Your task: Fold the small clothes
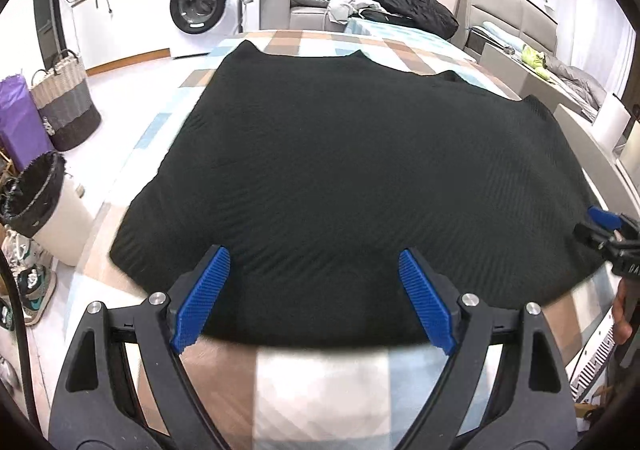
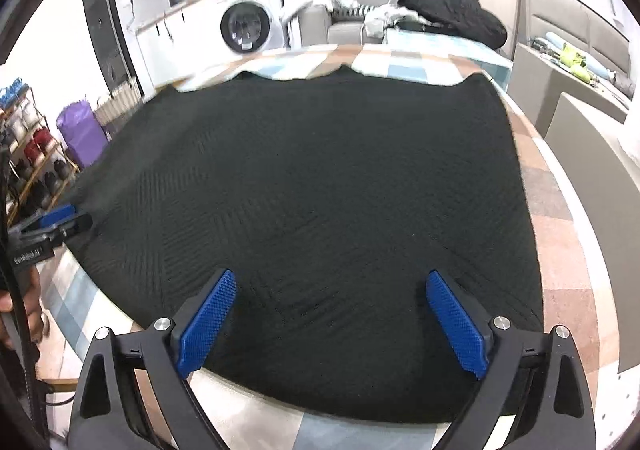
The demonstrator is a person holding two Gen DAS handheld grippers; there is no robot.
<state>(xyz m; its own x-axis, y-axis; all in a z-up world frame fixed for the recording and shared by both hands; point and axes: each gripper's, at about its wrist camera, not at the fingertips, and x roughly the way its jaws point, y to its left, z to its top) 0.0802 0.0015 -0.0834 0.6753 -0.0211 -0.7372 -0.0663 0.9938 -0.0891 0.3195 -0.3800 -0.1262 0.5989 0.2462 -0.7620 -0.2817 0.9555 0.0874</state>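
Observation:
A black ribbed knit garment (image 1: 352,170) lies spread flat on a checked cloth over the table (image 1: 320,382); in the right wrist view the same garment (image 2: 320,190) fills the middle. My left gripper (image 1: 314,262) hovers over its near hem, jaws wide apart with nothing between the blue pads (image 1: 202,300). My right gripper (image 2: 332,286) hangs over the near hem further right, also open and empty. Each gripper shows at the edge of the other view: the right gripper (image 1: 604,226) and the left gripper (image 2: 56,222).
Left of the table stand a bin with a black liner (image 1: 36,194), a woven basket (image 1: 64,102), a purple bag (image 1: 18,118) and shoes on the floor. A washing machine (image 1: 204,6) and a sofa with a black bag (image 1: 408,2) lie beyond. A grey panel (image 2: 592,154) flanks the right edge.

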